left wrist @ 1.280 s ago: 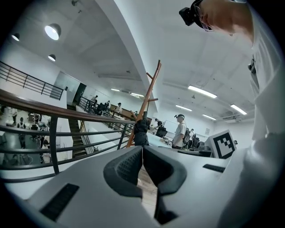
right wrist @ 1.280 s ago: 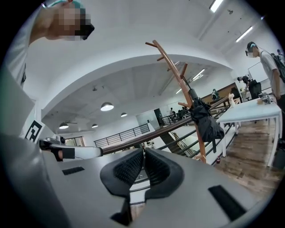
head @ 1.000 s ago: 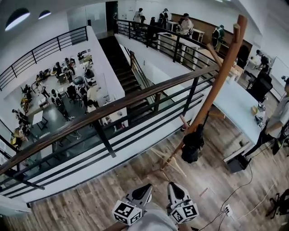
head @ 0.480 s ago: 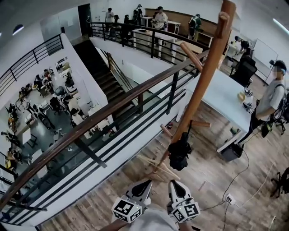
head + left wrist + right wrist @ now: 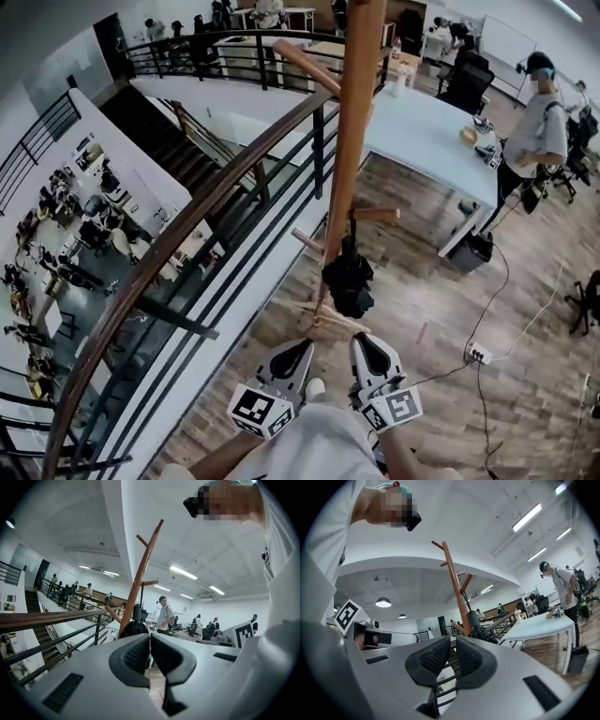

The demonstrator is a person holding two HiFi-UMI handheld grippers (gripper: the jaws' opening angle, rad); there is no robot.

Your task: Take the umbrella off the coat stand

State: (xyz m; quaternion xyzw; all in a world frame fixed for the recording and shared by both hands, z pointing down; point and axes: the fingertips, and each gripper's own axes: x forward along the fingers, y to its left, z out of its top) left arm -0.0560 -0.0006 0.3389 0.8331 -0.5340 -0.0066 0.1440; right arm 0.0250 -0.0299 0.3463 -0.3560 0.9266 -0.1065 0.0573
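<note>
A tall wooden coat stand [image 5: 349, 141] rises beside the balcony railing. From one of its low pegs hangs a folded black umbrella [image 5: 349, 281]. Both my grippers are at the bottom of the head view, a short way in front of the stand's base and apart from the umbrella. My left gripper [image 5: 302, 348] is shut and holds nothing; my right gripper [image 5: 362, 341] is likewise shut and holds nothing. In the left gripper view the stand [image 5: 139, 585] and the umbrella [image 5: 136, 623] show just above the shut gripper [image 5: 150, 638]. The right gripper view shows the stand [image 5: 454, 588] and the umbrella [image 5: 480, 629] beyond its gripper [image 5: 453, 641].
A wood-topped black railing [image 5: 202, 211] runs along the left of the stand, with a stairwell and a lower floor beyond it. A white table [image 5: 427, 136] stands behind the stand, a person [image 5: 534, 131] at its right end. A power strip [image 5: 477, 354] and cables lie on the wooden floor.
The coat stand and umbrella have come nearer and shifted from the right towards the middle of the head view. Both grippers remain shut and low in that view.
</note>
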